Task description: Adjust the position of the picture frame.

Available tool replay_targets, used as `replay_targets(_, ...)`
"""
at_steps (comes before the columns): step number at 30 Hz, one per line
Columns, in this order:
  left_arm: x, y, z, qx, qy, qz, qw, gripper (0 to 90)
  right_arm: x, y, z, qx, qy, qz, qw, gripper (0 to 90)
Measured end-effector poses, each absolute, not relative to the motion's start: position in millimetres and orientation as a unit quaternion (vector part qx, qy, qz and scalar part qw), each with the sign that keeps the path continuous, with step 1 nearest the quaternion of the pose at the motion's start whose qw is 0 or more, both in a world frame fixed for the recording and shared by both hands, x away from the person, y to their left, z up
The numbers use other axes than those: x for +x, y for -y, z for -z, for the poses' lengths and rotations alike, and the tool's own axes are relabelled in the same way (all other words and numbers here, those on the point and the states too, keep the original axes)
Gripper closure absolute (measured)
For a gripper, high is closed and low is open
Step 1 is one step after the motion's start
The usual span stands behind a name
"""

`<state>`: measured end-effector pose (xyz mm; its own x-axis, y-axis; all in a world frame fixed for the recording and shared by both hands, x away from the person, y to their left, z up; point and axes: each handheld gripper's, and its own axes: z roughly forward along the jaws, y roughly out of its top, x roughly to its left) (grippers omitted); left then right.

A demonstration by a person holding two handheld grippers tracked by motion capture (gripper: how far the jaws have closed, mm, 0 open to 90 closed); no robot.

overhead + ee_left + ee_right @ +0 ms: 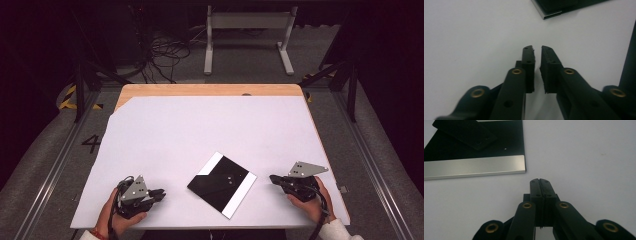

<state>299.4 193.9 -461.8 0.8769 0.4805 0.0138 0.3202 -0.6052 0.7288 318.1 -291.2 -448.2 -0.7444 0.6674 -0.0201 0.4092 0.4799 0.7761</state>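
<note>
Black jaws of the left hand-held gripper (537, 48) are standing a narrow gap apart, gripping nothing, over the white sheet (200, 130). Right hand-held gripper (540, 180) is sitting with jaws pressed fully together, empty. Between them a black panel with silver edge strips (222, 184) is lying flat on the table (210, 90), a smaller black plate (466, 133) resting on it. A floor marking is reading "4" (91, 143).

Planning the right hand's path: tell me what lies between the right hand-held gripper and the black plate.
Nothing: in the right gripper view, bare white table cover runs from the right hand-held gripper to the black plate; its silver edge faces it.
</note>
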Motion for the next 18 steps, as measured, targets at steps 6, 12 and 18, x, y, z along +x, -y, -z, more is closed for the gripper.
replay_targets(6,309.5,-171.3,464.0,0.901,-0.212,-0.092,0.368,89.7,323.7,278.7,450.8,0.313,-0.849,-0.395,0.156,90.0)
replay_targets(12,310.5,-153.0,464.0,0.905,-0.195,-0.083,0.369,89.7,337.9,265.5,449.4,0.32,-0.846,-0.392,0.167,90.0)
replay_targets(18,312.6,-145.7,464.5,0.903,-0.198,-0.09,0.37,89.6,345.0,259.0,454.4,0.326,-0.848,-0.387,0.157,90.0)
